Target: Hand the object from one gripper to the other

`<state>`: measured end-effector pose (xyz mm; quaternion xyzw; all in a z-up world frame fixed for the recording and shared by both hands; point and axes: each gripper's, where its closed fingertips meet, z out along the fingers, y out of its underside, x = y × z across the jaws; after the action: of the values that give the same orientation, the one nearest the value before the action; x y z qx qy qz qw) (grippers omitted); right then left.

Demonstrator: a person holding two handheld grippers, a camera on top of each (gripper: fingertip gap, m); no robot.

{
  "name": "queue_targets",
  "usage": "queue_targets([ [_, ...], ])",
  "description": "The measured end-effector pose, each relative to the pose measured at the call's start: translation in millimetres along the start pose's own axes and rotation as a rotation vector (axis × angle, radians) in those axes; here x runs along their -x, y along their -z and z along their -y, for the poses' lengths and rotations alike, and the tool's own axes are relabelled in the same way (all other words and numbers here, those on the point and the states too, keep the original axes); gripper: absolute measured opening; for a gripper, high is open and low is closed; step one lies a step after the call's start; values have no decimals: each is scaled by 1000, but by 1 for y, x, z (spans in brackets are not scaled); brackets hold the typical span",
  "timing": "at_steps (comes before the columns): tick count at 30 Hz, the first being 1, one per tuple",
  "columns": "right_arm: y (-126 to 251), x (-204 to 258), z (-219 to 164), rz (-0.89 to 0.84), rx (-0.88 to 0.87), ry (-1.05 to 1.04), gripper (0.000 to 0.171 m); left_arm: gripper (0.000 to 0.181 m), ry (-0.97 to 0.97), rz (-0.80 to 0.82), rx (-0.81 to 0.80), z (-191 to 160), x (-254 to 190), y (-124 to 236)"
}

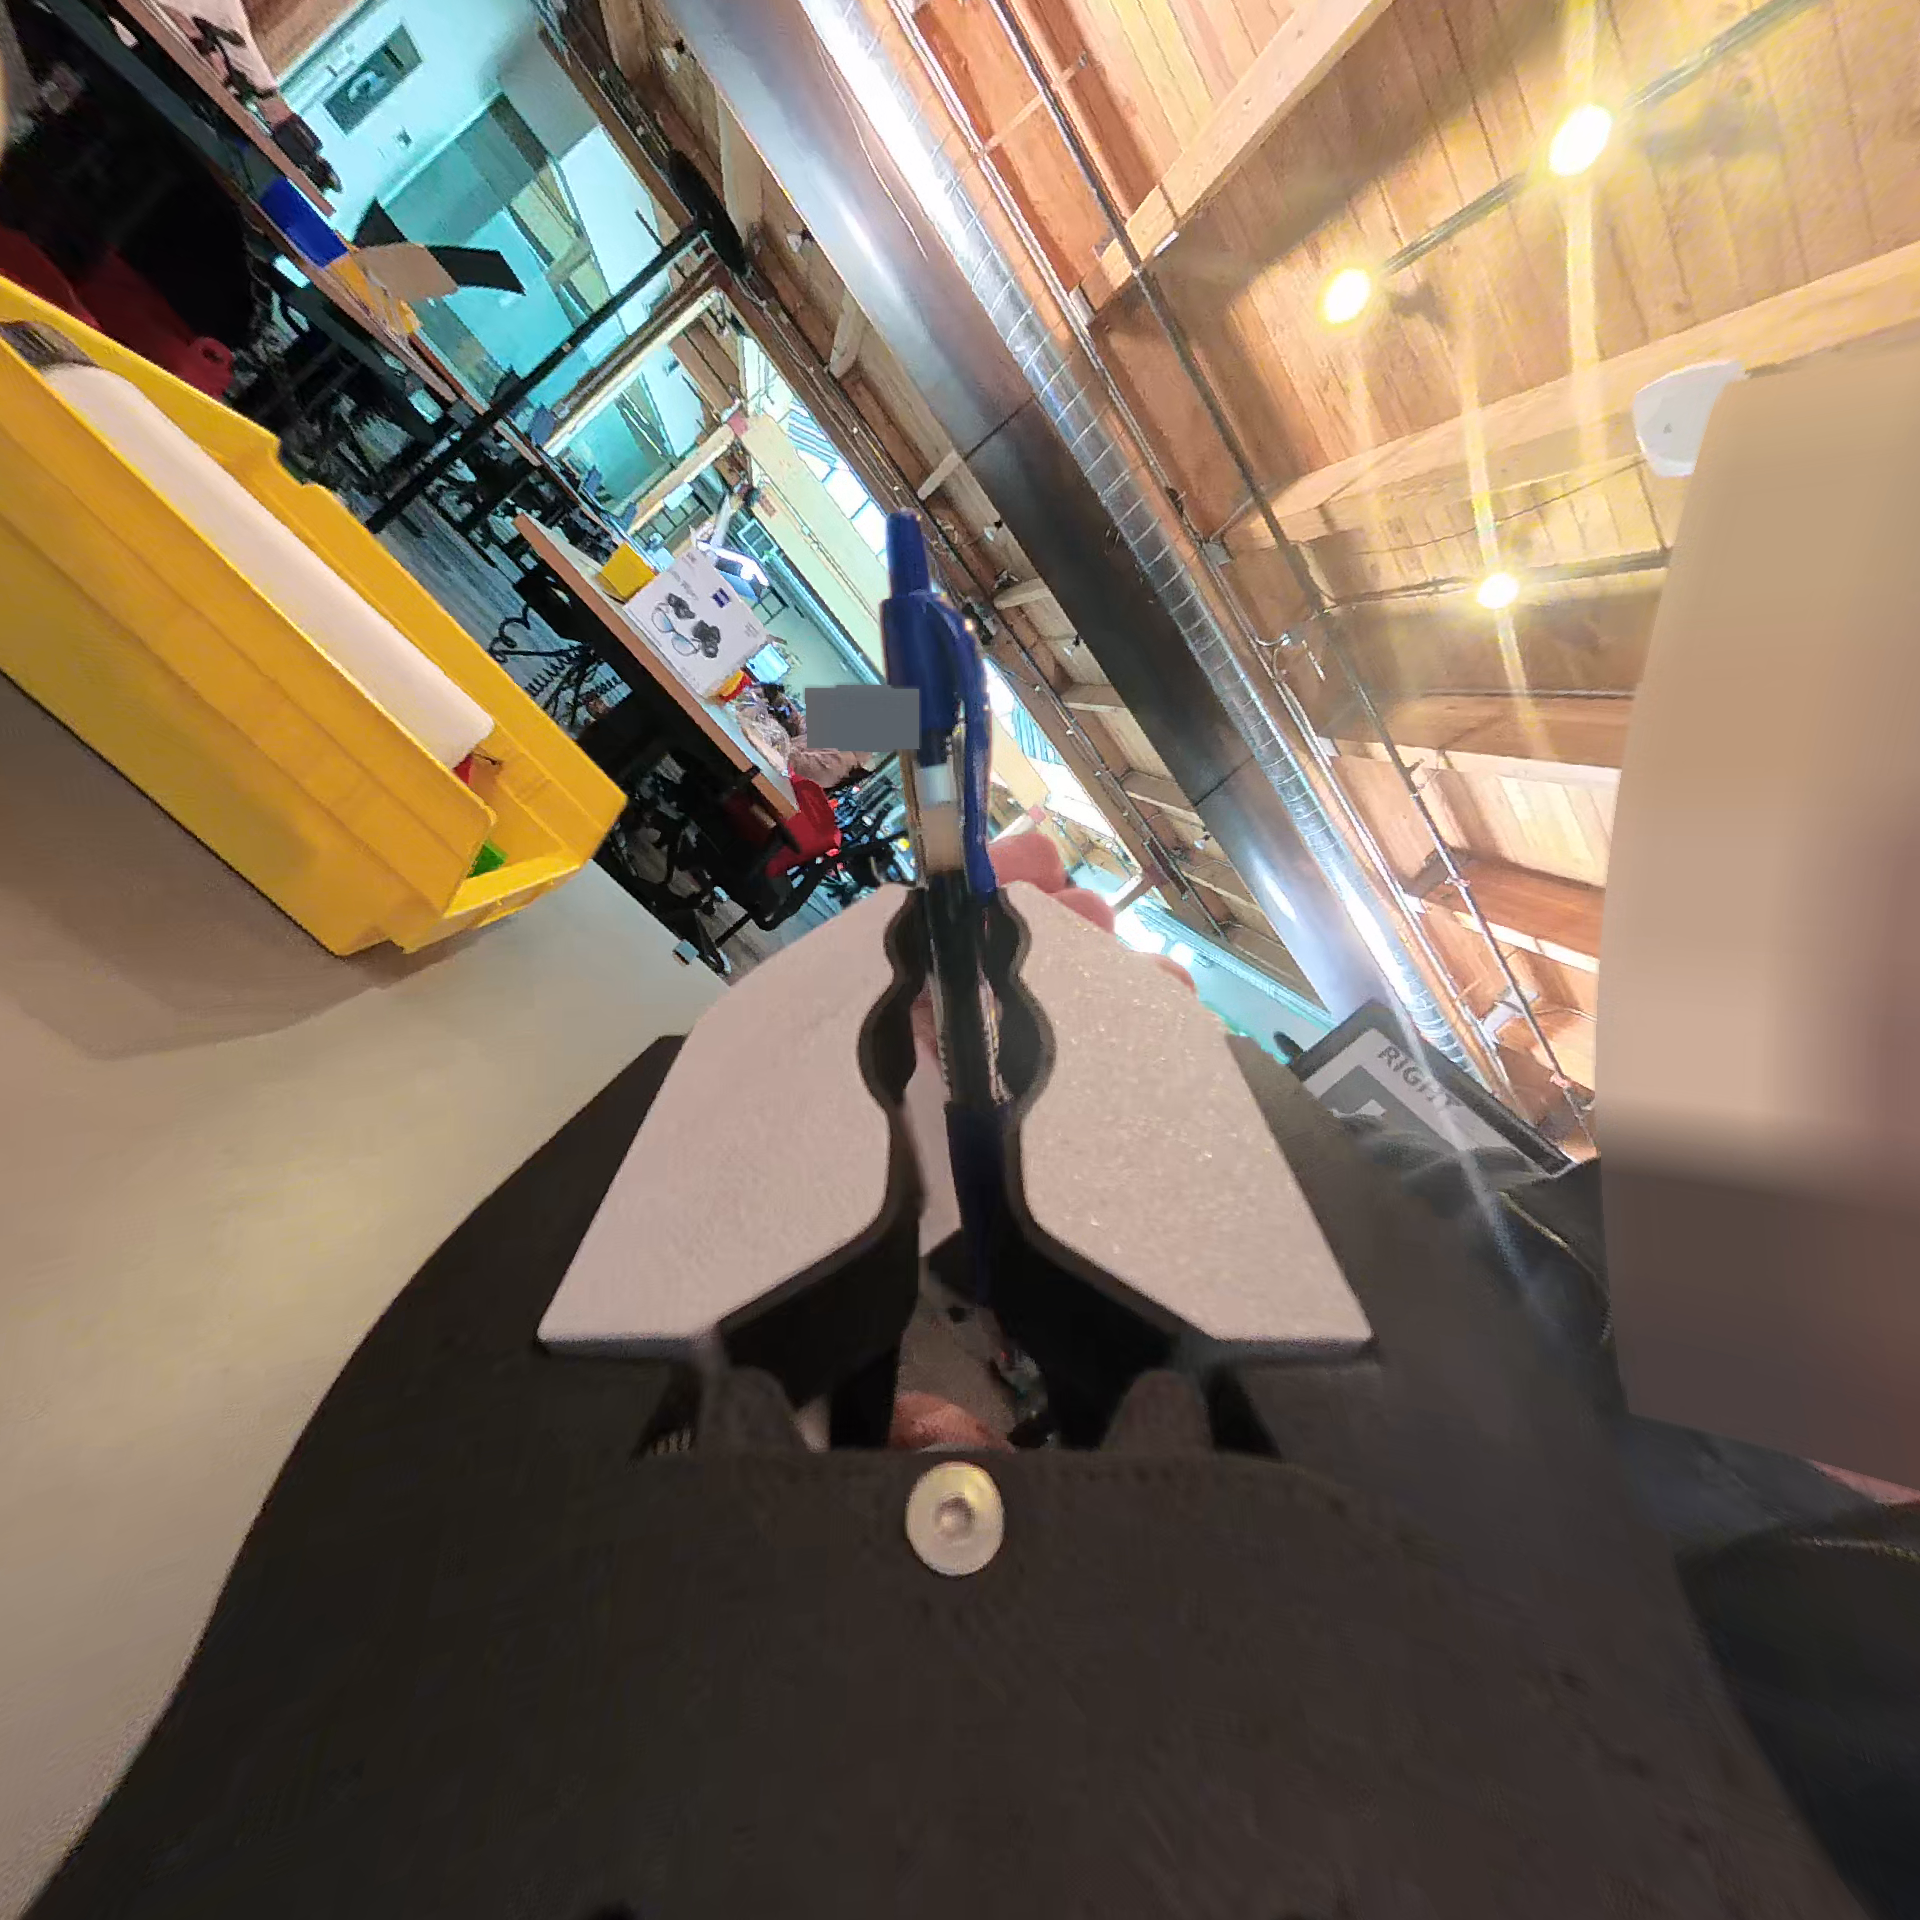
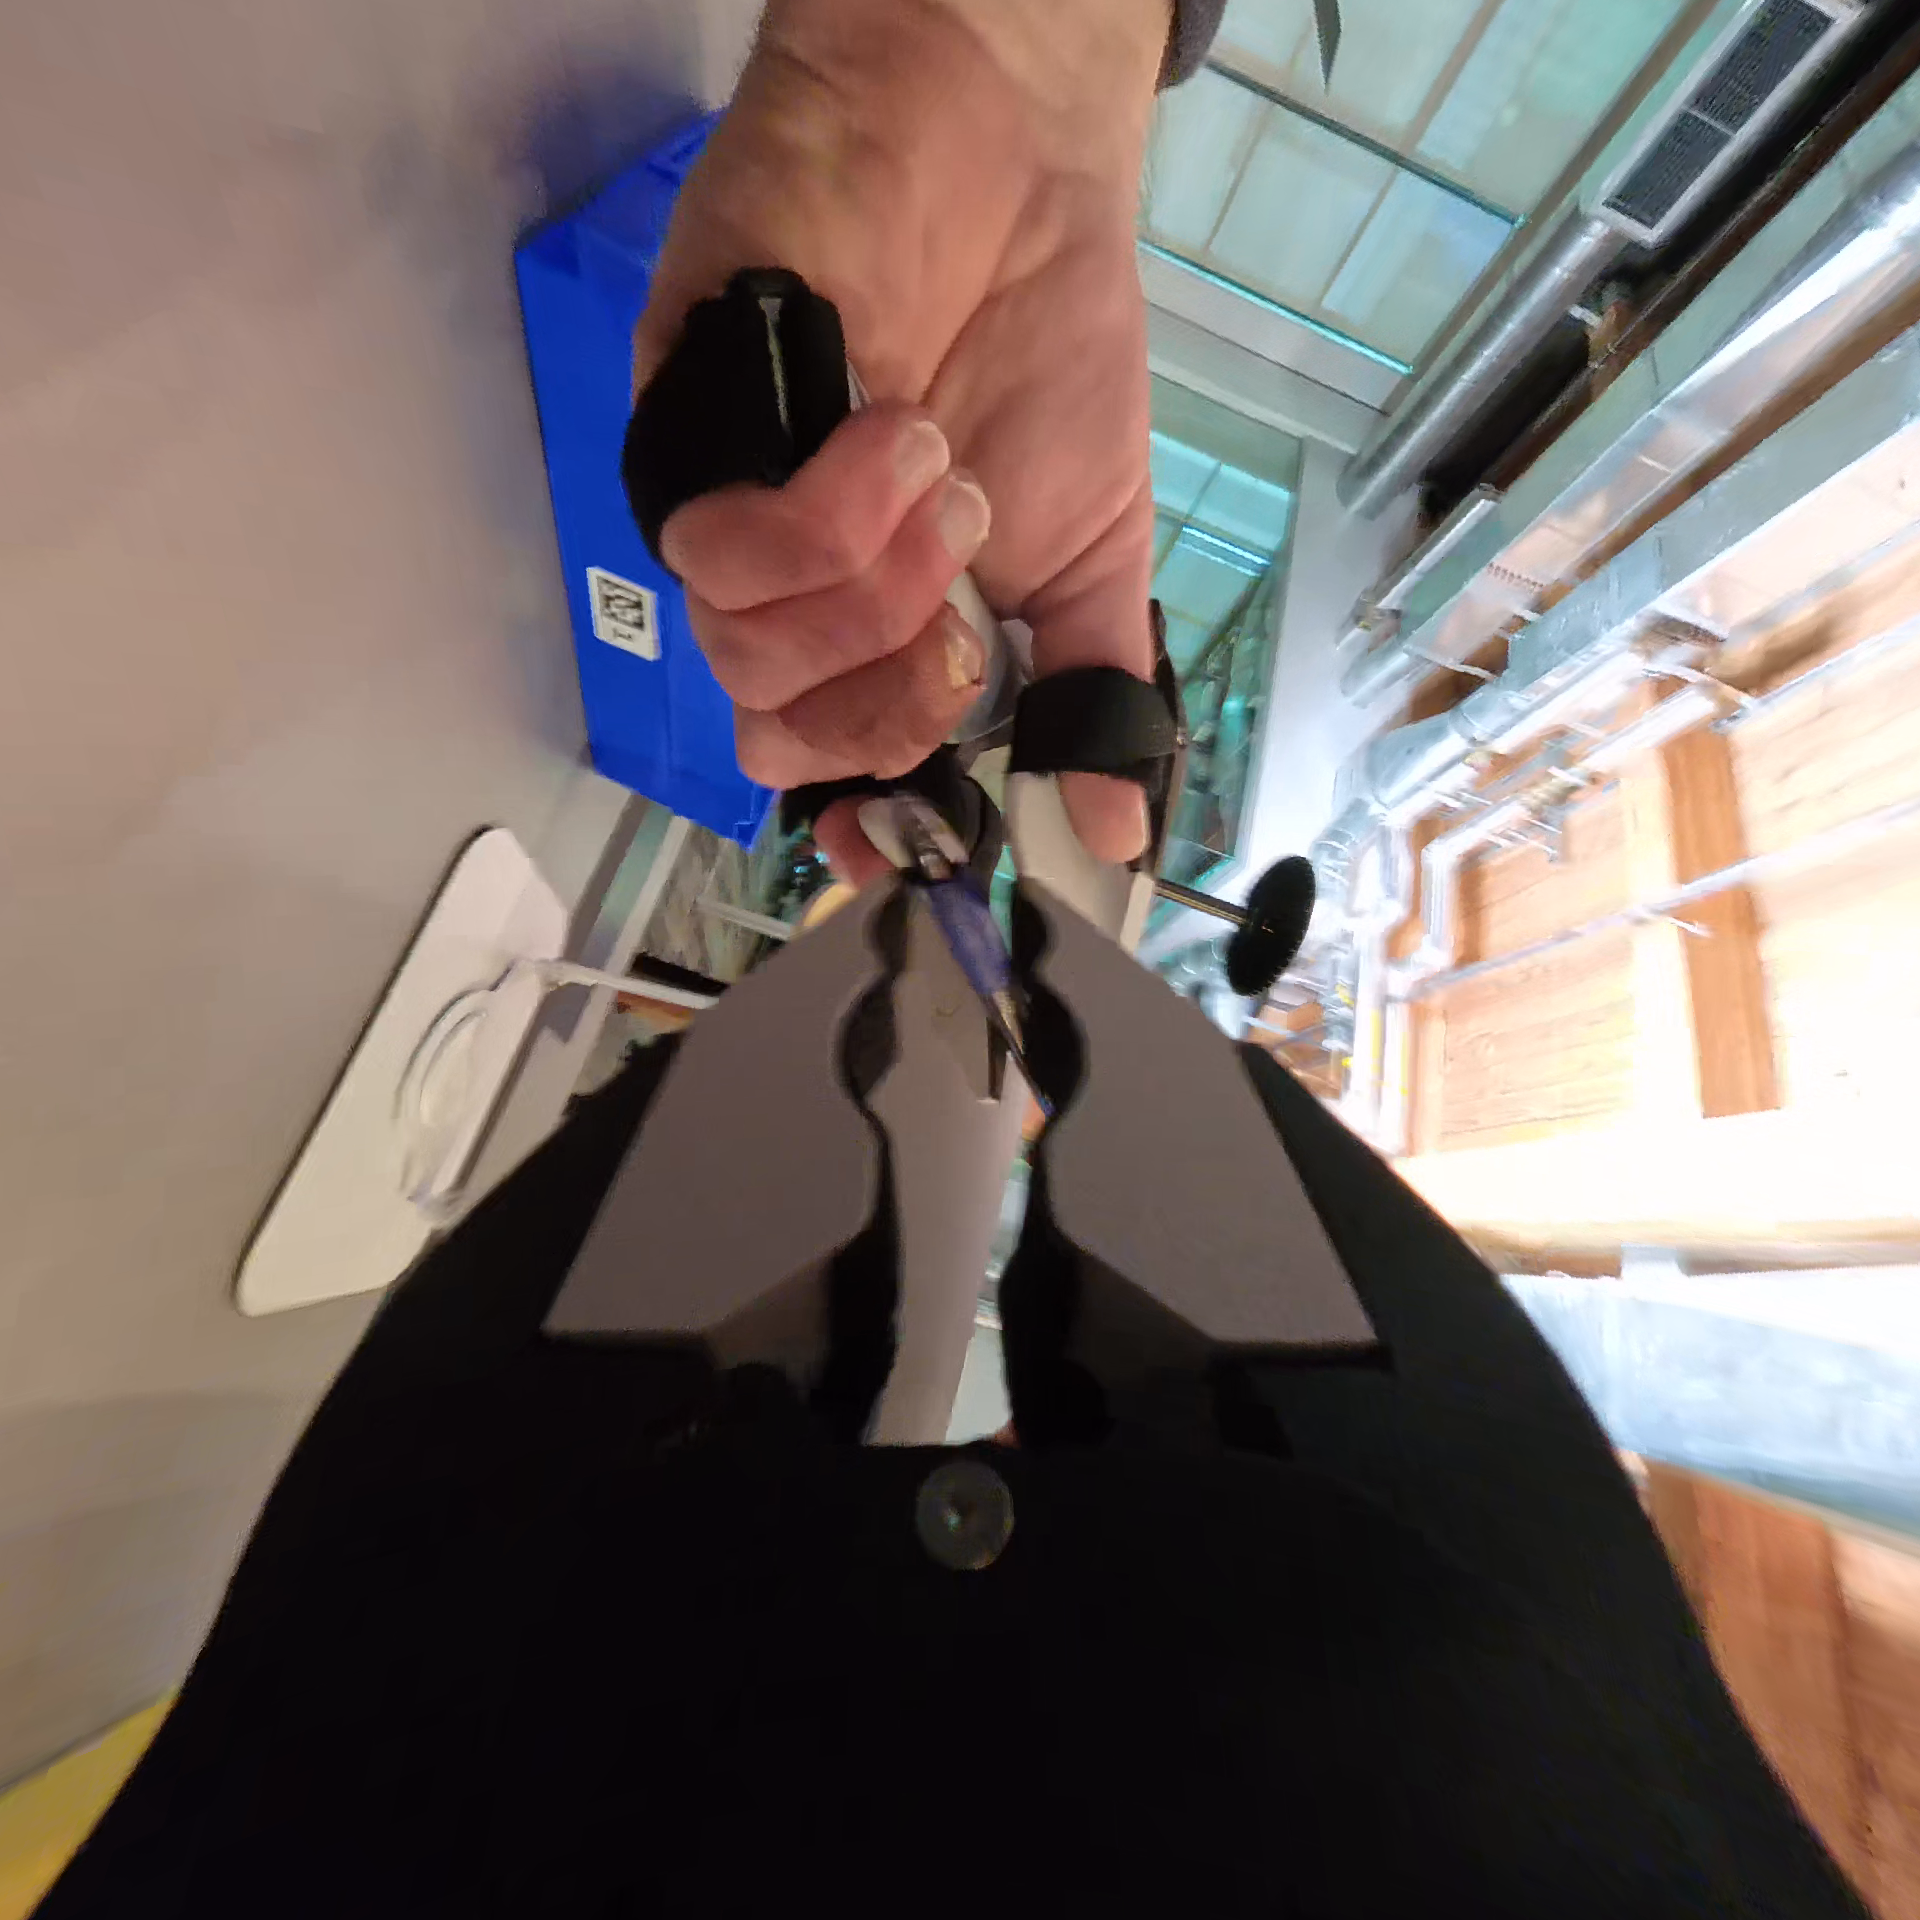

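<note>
My grey-padded black left gripper (image 1: 951,997) carries a blue-and-black plastic pen (image 1: 940,748) (blue clip, clear mid-barrel). My right gripper (image 2: 961,997) matches. Nearby: a bright yellow plastic bin (image 1: 208,675), a blue plastic bin (image 2: 623,499), a white mat (image 2: 416,1091).

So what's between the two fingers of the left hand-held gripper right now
A blue pen stands clamped between the fingers of the left hand-held gripper, its clip end sticking out past the tips. The left wrist view shows it.
</note>
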<state>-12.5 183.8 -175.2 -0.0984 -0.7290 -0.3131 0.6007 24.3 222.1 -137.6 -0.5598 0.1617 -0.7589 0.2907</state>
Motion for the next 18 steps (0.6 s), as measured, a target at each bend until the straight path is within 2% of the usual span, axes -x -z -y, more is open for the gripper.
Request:
queue_targets([
  [4,0,-1,8,44,-15,-13,10,11,30,-23,5,-5,-2,2],
  [6,2,-2,9,74,-28,-84,9,11,43,-27,-2,-6,-1,5],
  [11,7,-14,10,162,-89,-438,9,20,41,-12,16,-15,9,9],
  [18,16,-29,2,236,-215,-914,9,44,-134,75,48,-19,14,20],
])
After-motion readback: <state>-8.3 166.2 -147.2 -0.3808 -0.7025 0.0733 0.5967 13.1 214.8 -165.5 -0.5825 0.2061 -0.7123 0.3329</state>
